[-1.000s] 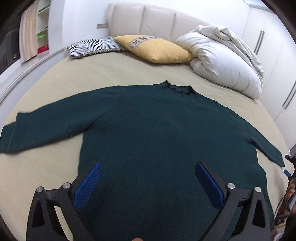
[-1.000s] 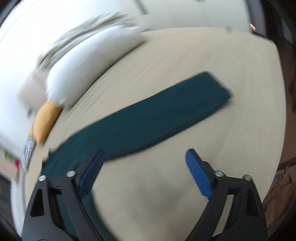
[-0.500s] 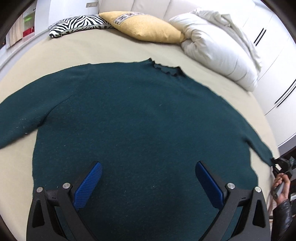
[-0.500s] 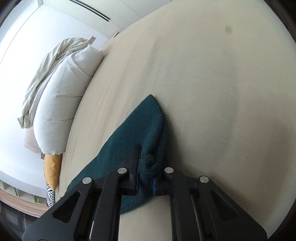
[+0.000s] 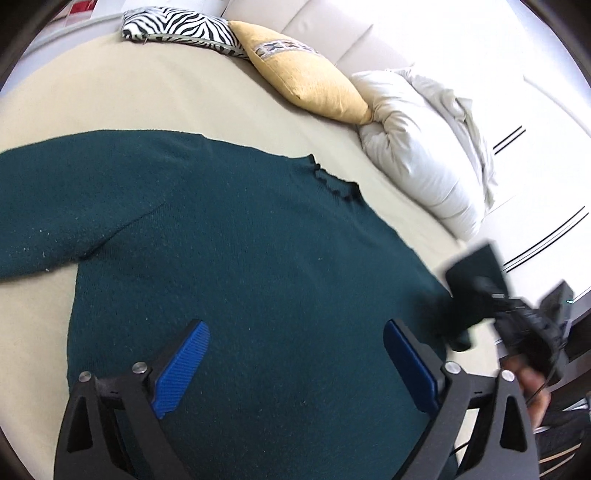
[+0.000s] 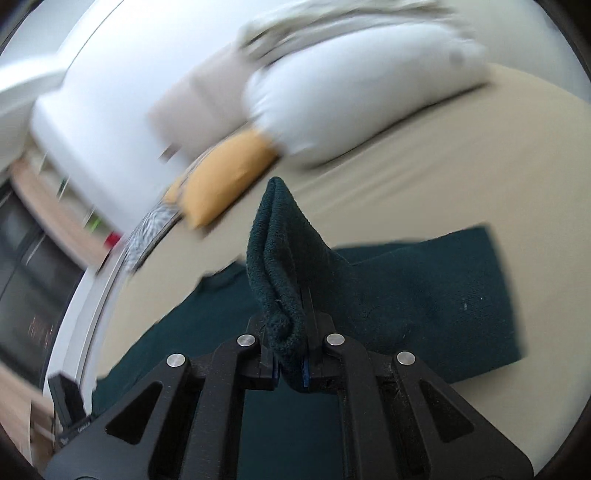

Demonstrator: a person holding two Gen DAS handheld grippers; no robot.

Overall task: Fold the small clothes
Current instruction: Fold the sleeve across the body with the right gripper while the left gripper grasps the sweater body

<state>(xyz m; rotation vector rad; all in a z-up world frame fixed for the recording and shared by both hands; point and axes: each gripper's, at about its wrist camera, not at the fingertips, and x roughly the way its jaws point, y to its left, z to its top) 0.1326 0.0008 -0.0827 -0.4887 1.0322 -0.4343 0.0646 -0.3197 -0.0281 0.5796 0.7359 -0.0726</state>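
A dark green sweater lies flat on the beige bed, neck towards the pillows. My left gripper hovers over its lower body, its jaws wide and closing a little, with no cloth pinched between the blue pads. My right gripper is shut on the sleeve cuff, which stands up in a fold above the rest of the sweater. In the left wrist view the right gripper appears blurred at the sweater's right edge, held by a hand.
At the head of the bed lie a yellow pillow, a zebra-print pillow and a bunched white duvet, in front of a padded headboard. White wardrobe doors stand to the right.
The right gripper shut on the sleeve cuff and has lifted it from the sheet in over the sweater. The left gripper moved closer over the sweater and rolled.
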